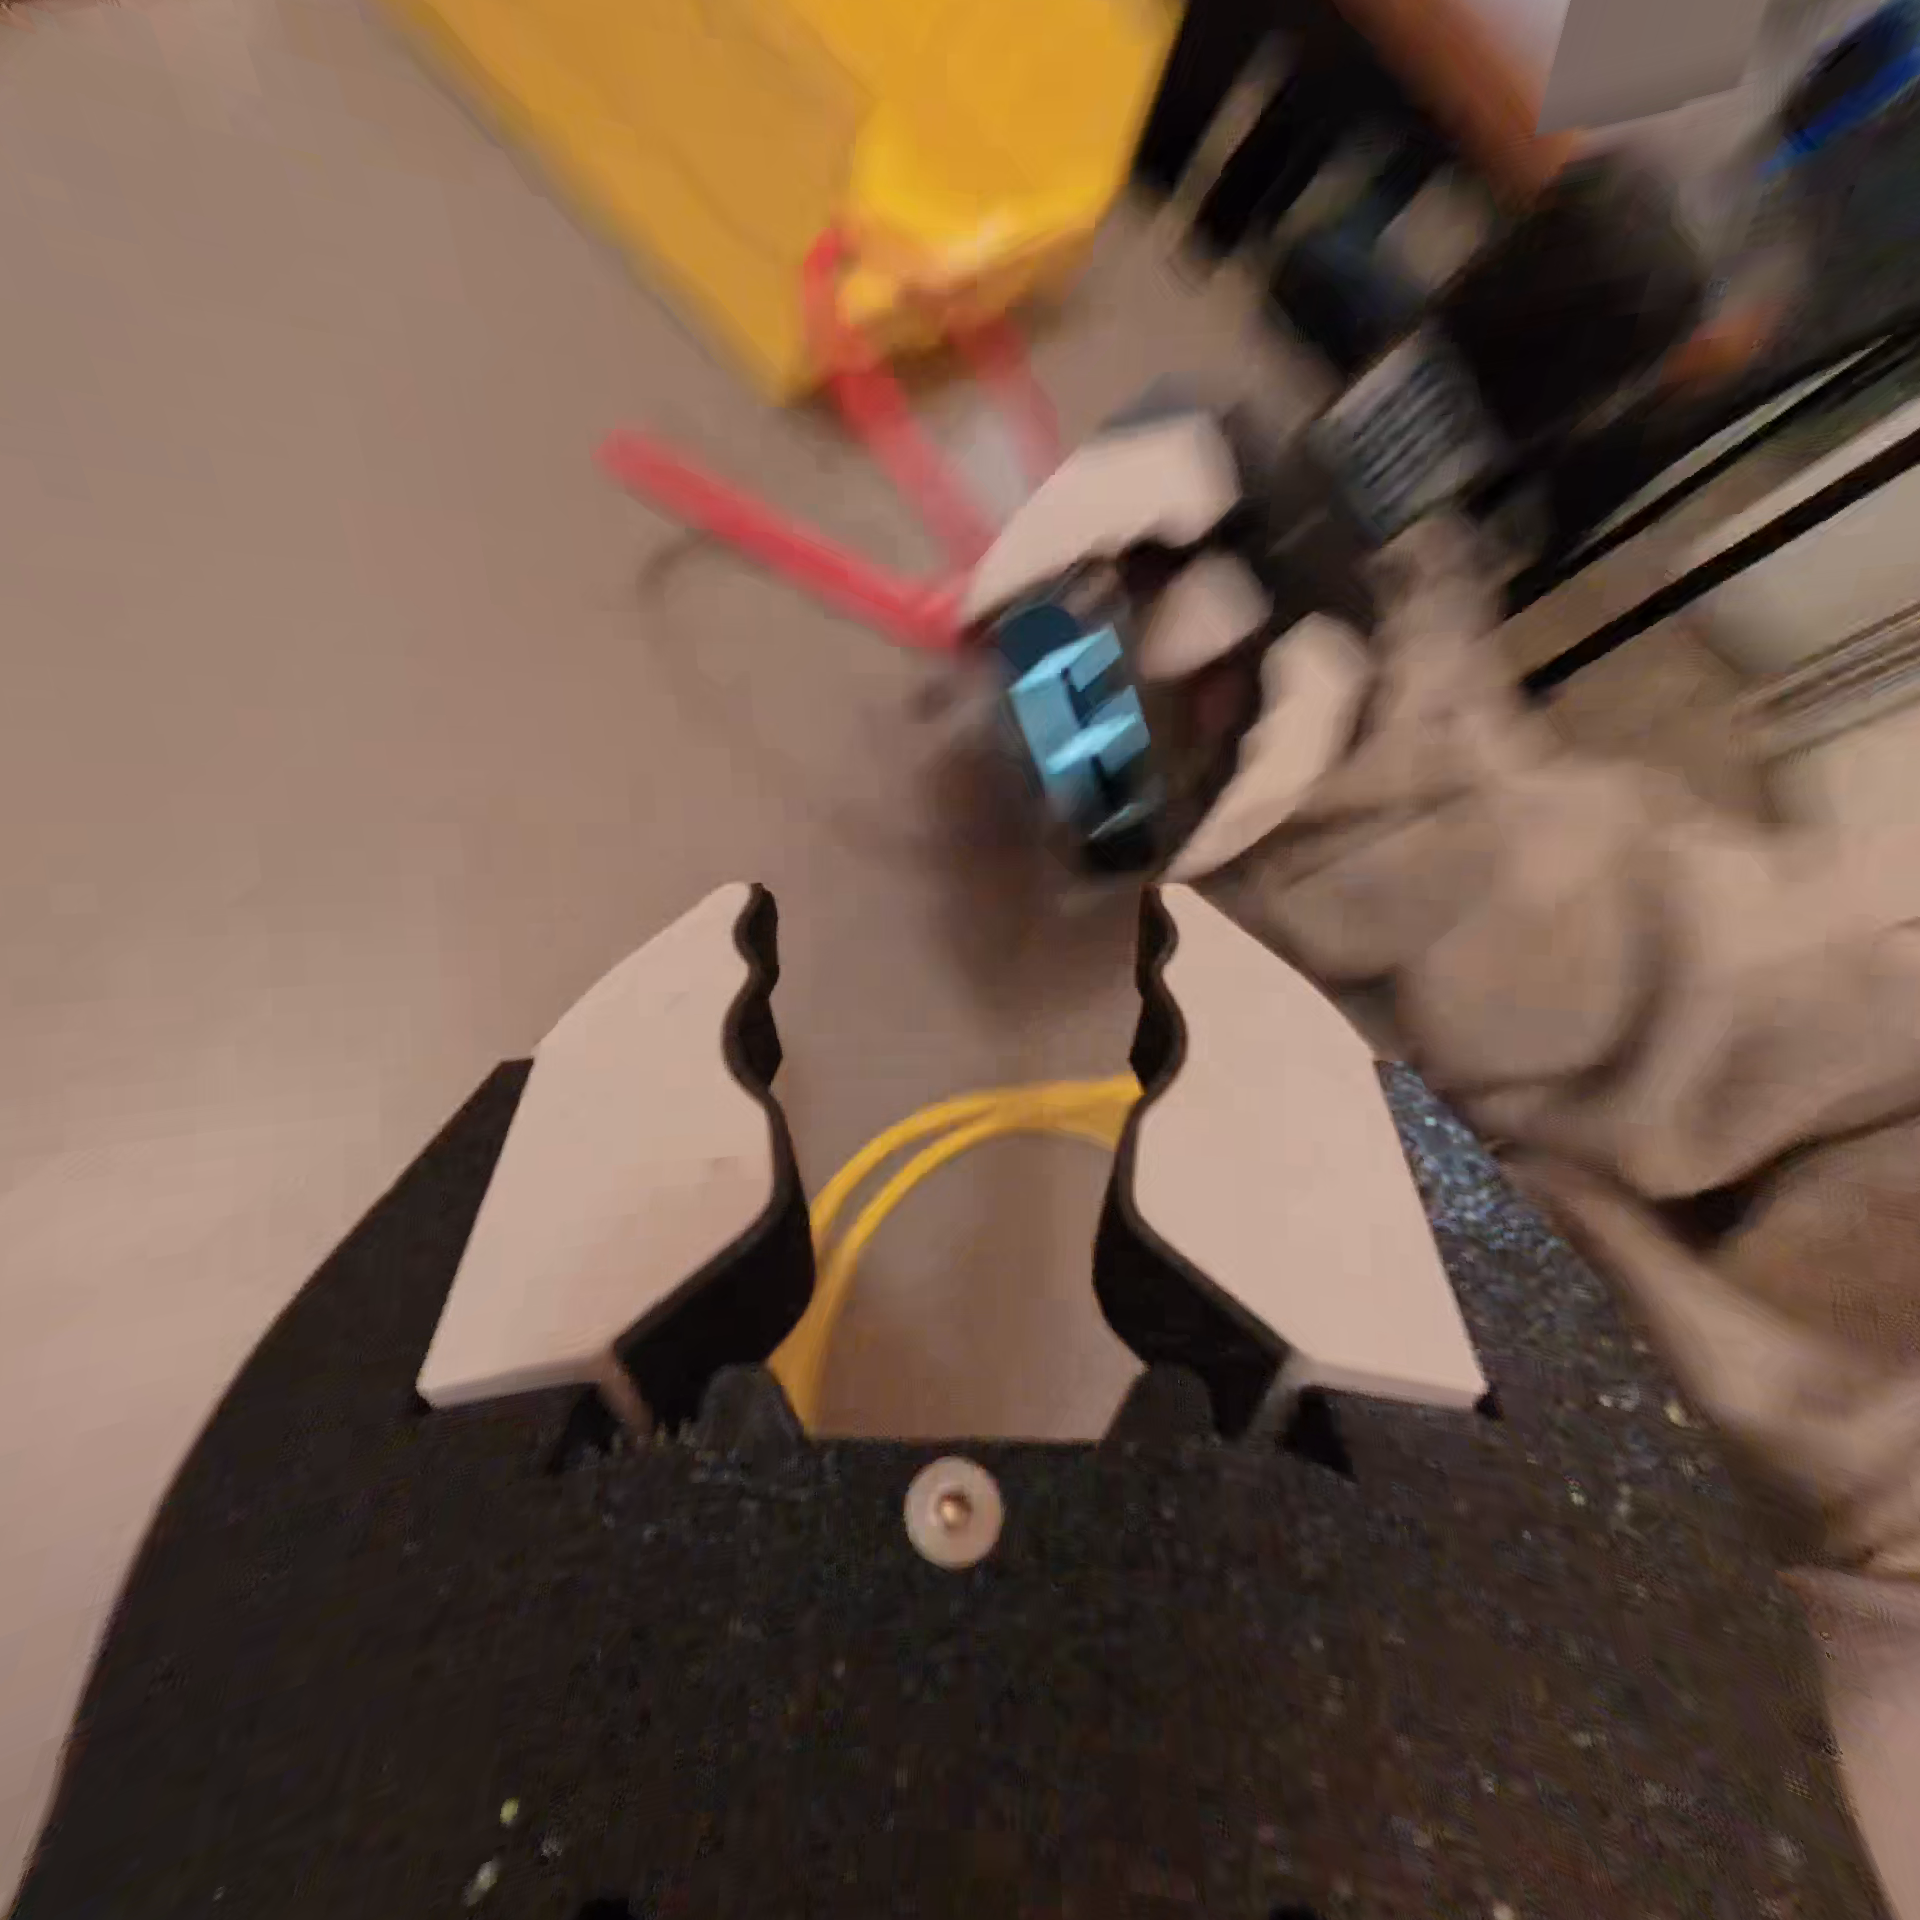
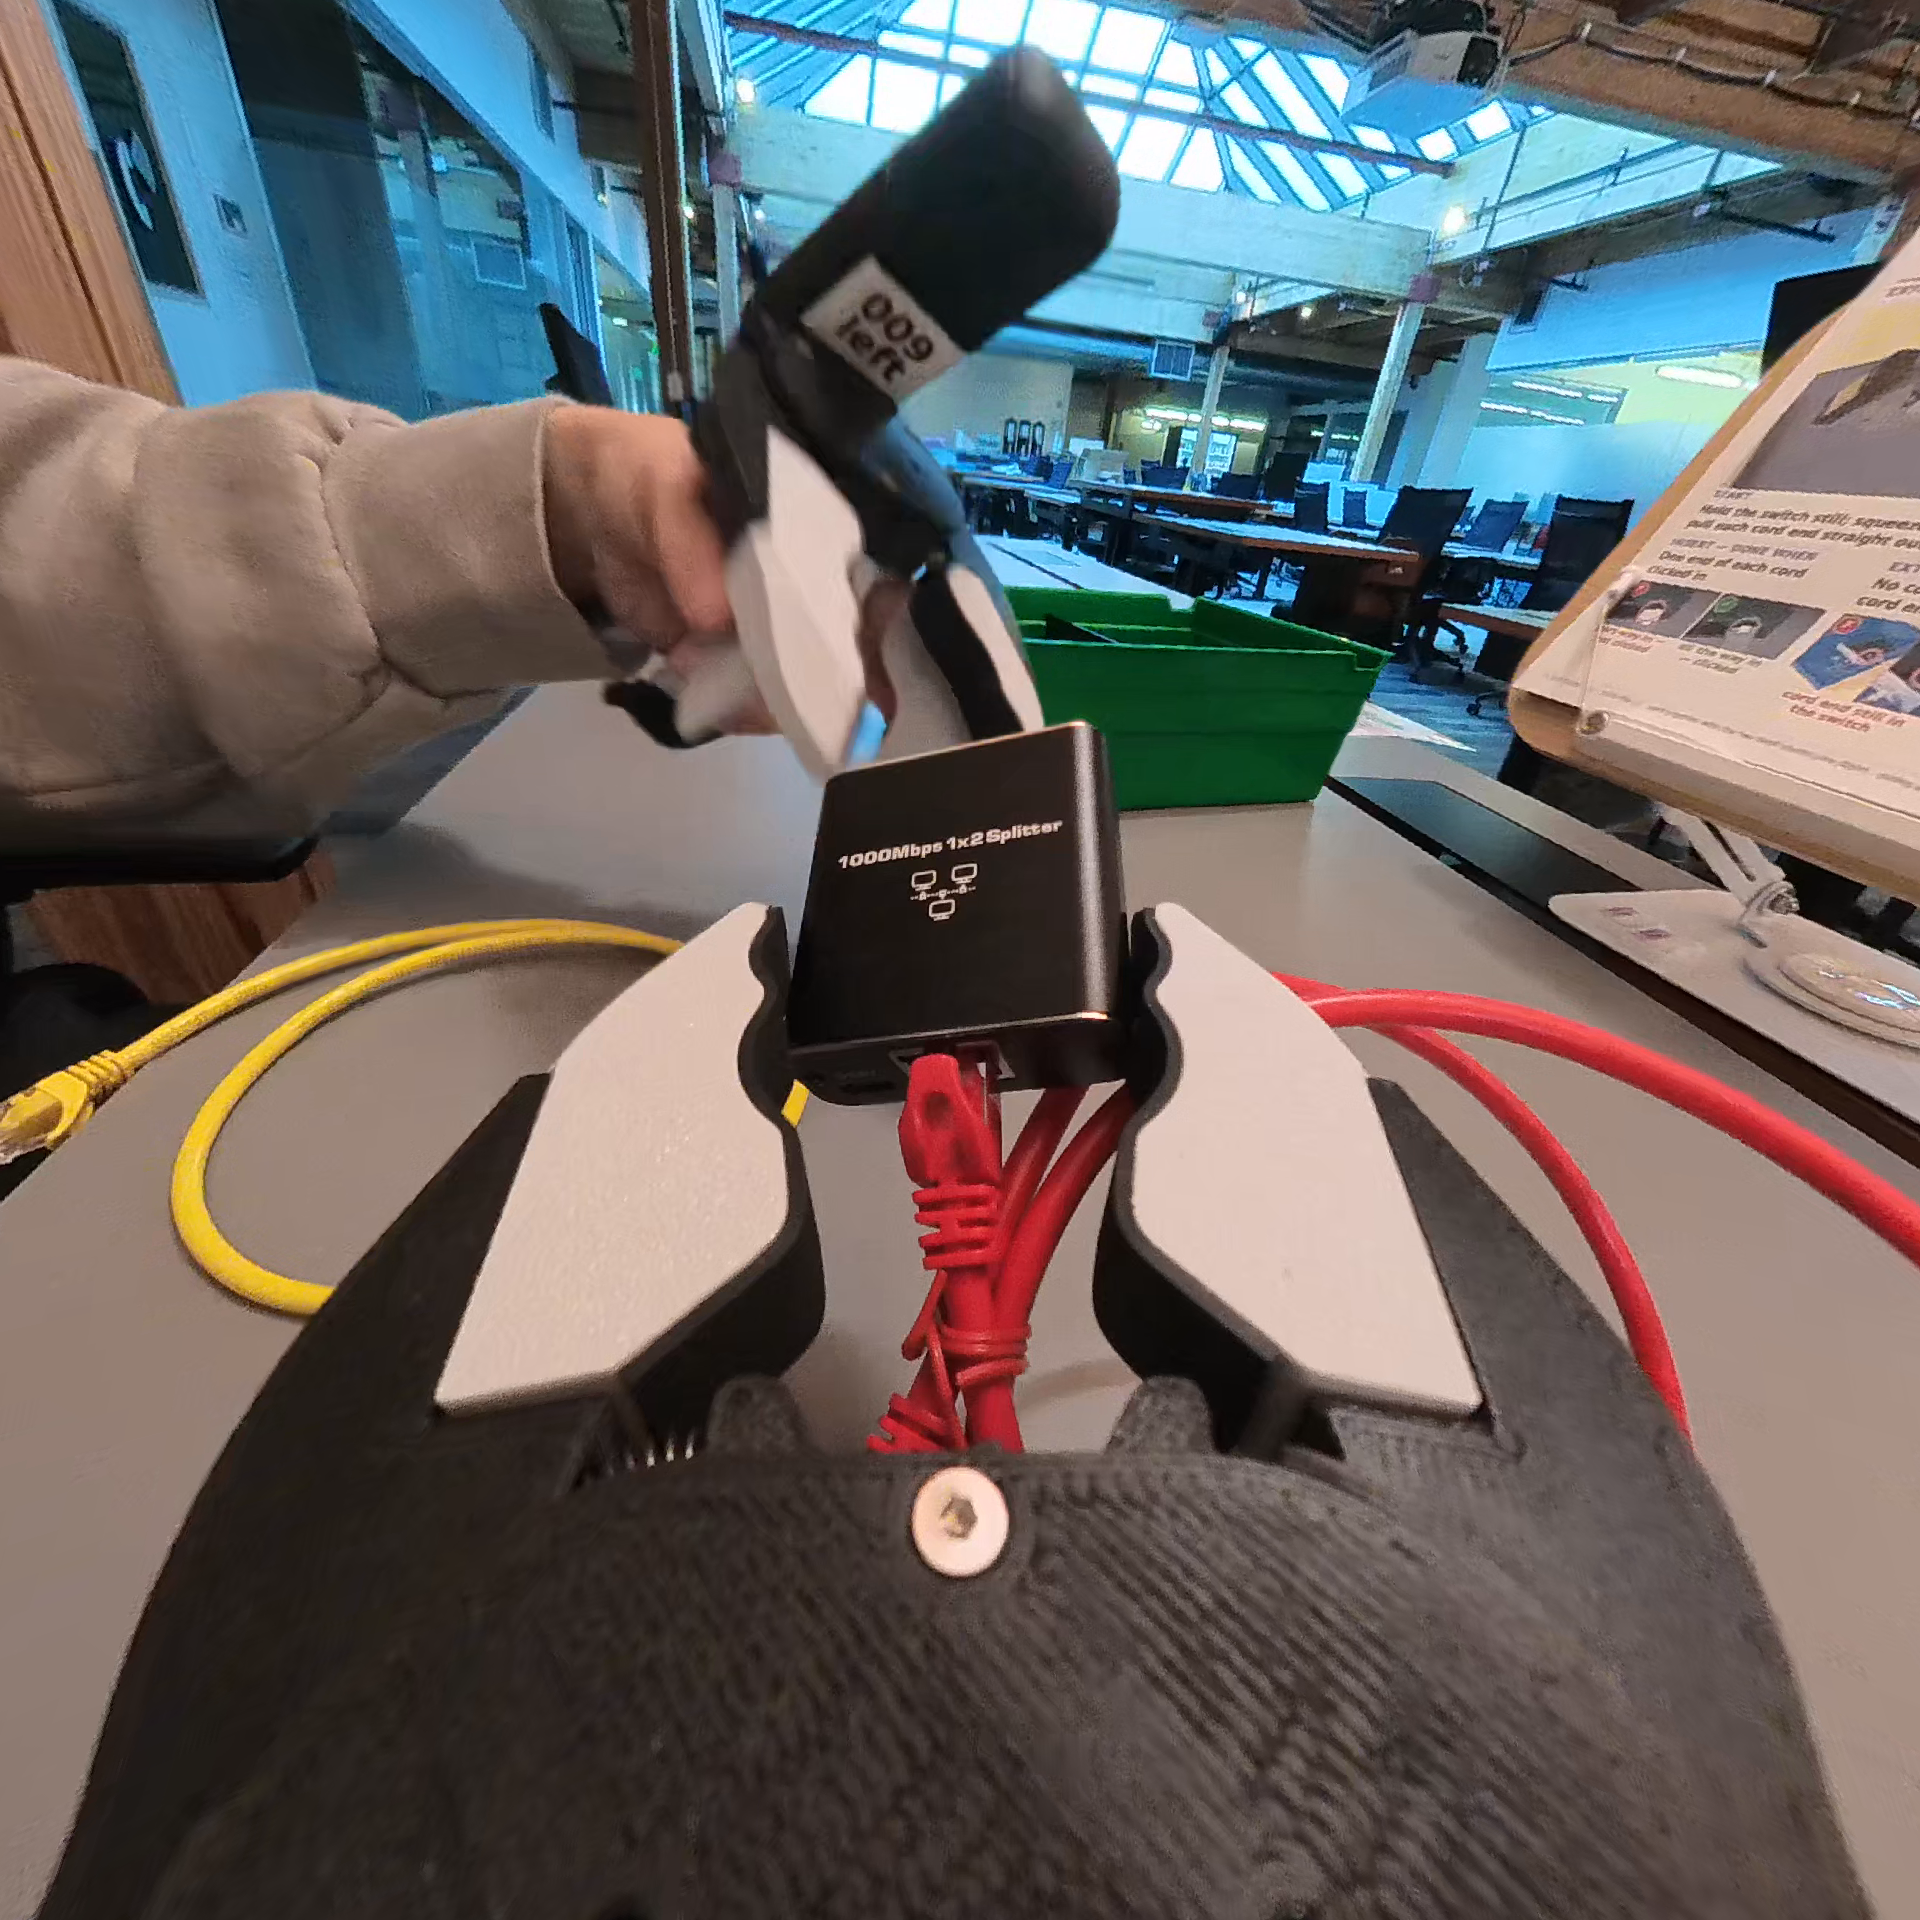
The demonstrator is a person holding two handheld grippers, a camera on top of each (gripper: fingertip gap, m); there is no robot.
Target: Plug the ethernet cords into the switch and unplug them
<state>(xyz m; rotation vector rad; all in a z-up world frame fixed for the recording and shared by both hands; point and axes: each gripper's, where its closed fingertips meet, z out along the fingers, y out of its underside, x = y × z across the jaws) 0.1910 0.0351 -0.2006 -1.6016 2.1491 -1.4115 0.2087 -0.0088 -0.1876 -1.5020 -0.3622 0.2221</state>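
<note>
Black and boxy, the switch (image 2: 961, 914) is sitting in the centre of the right wrist view, its long axis running away from the camera and its far end tilting up off the grey bench (image 2: 520, 810). The right tool (image 2: 956, 987) is clamping it from both sides, fingers pressing against its near corners. Its port face is pointing back at the camera, and a red cord (image 2: 951, 1174) is sitting plugged into that face, trailing down between the fingers and looping off to the right of the frame. A yellow cord (image 2: 249, 1039) is lying loose in a curve at the left, its plug (image 2: 42, 1117) resting near the left edge, unplugged.

Just beyond the switch's far end the left tool (image 2: 883, 727) is hovering, held by a hand (image 2: 634, 530) coming in from the left. In its own blurred view the left tool (image 1: 956, 904) is standing wide open and gripping nothing, with bare bench ahead at the left.

Behind the switch a green bin (image 2: 1195, 696) is closing off the far side, and a tilted instruction board (image 2: 1766, 561) is crowding the right; the bench is lying open at the left.
</note>
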